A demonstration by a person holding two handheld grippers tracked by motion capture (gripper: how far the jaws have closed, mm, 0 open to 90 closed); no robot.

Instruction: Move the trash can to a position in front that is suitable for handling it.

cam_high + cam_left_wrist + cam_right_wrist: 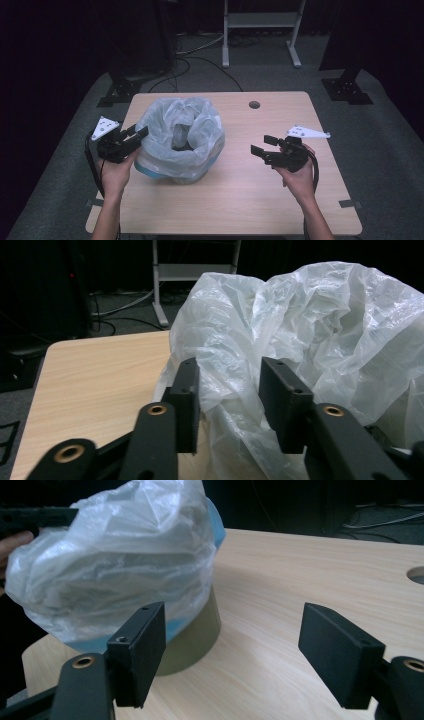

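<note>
A translucent white plastic bag (180, 132) lines a small bin on the wooden table (240, 200), left of centre. In the right gripper view the bag (120, 565) puffs over a blue rim and the bin's olive wall (195, 640). My left gripper (142, 136) is at the bag's left edge. In its own view the left gripper (229, 390) has a loose fold of the bag (310, 325) between its pads, which still stand apart. My right gripper (260, 144) is raised to the right of the bin, well apart from it. Its jaws (232, 645) are wide open and hold nothing.
A round hole (254, 105) is in the tabletop near the far edge. Bare wood lies between the bin and the right gripper. Beyond the table are a white metal frame (260, 30), black stands (347, 85) and cables on grey carpet.
</note>
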